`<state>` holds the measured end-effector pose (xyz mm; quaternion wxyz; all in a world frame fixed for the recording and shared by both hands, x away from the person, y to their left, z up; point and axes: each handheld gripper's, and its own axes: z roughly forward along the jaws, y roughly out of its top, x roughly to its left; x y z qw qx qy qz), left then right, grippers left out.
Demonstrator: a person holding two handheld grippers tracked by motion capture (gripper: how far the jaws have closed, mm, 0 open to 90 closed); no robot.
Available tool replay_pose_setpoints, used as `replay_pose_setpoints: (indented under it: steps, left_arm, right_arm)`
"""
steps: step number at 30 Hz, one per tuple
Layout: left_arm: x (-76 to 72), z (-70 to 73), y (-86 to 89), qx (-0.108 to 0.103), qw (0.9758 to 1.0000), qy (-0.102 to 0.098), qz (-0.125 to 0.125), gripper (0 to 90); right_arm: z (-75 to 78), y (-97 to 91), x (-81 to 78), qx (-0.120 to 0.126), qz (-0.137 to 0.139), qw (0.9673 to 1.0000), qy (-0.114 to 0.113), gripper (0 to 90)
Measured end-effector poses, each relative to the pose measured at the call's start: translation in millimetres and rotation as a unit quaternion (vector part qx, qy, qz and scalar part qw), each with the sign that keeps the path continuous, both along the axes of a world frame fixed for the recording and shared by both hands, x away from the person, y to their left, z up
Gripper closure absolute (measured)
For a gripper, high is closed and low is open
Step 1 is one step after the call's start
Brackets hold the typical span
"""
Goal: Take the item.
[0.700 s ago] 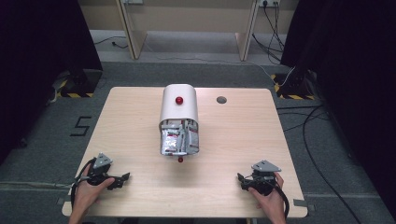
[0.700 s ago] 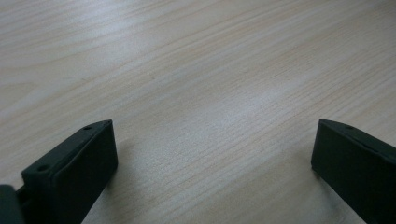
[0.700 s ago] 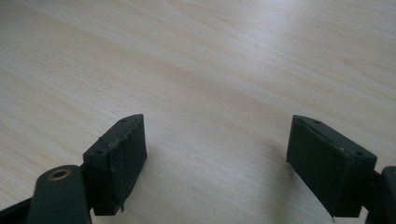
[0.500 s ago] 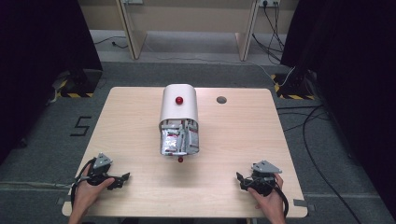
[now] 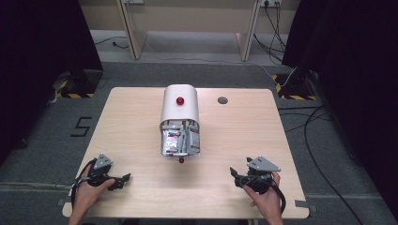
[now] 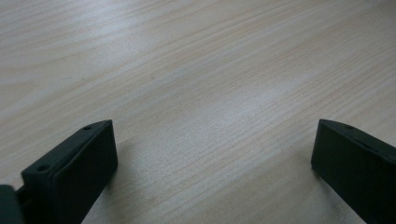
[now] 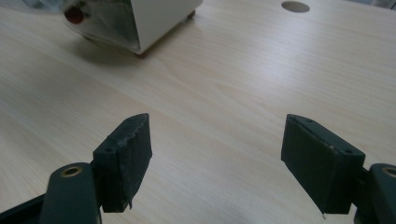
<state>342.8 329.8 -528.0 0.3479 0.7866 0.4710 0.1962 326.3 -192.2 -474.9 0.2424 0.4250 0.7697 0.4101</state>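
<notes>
Worktop (image 5: 131, 117): a pale wood-grain top, square-cornered, with a small round grey hole (image 5: 223, 100) near its far edge, just right of the white housing.
White housing (image 5: 180, 105): a rounded white box stood in the middle of the worktop, a red knob (image 5: 179, 100) on its upper face; its open end faced the person's side.
Silver packets (image 5: 180, 142): crinkled foil packets spilled out of the housing's open end and lay on the worktop, touching the housing; a small red piece (image 5: 181, 160) sat just beyond their near edge.
Left gripper (image 5: 123, 178): rested on the worktop well to the near-left of the housing, held by the person's left hand (image 5: 87, 196), pointing right toward the middle.
Left fingers (image 6: 79, 170): spread wide apart in the left gripper view, bare wood between them, nothing held.
Right gripper (image 5: 233, 171): rested on the worktop well to the near-right of the housing, held by the person's right hand (image 5: 266, 199), a grey three-cornered plate (image 5: 263, 164) on top.
Right fingers (image 7: 128, 156): spread wide, nothing between them; in the right gripper view they aimed past bare wood, with the housing (image 7: 159, 16) and its packets (image 7: 100, 23) at the upper left and the round hole (image 7: 295, 6) at the upper right.
Floor (image 5: 42, 140): grey carpet around the worktop, cables trailing on the right of it.
</notes>
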Motion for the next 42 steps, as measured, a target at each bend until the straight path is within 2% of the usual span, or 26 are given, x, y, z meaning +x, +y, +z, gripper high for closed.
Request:
replay_pose_setpoints:
  steps: [9,14,19,33,42]
  left_arm:
    - [0.0,0.0,0.2,0.0,1.0,0.0,-0.001,0.0]
    - [0.0,0.0,0.2,0.0,1.0,0.0,-0.001,0.0]
    - [0.0,0.0,0.2,0.0,1.0,0.0,-0.001,0.0]
    - [0.0,0.0,0.2,0.0,1.0,0.0,-0.001,0.0]
    - [0.0,0.0,0.2,0.0,1.0,0.0,-0.001,0.0]
  right_arm:
    - [26.2,28.8,1.6,0.011,0.034,0.9988,-0.032,25.9]
    - [38.3,39.1,-1.1,0.017,0.042,0.9979,-0.046,26.7]
    - [48.9,46.2,-2.8,0.026,0.052,0.997,-0.051,28.0]
    - [71.2,68.0,-3.5,0.037,0.084,0.993,-0.074,28.6]
    - [74.8,85.1,2.5,0.033,0.104,0.991,-0.078,28.8]
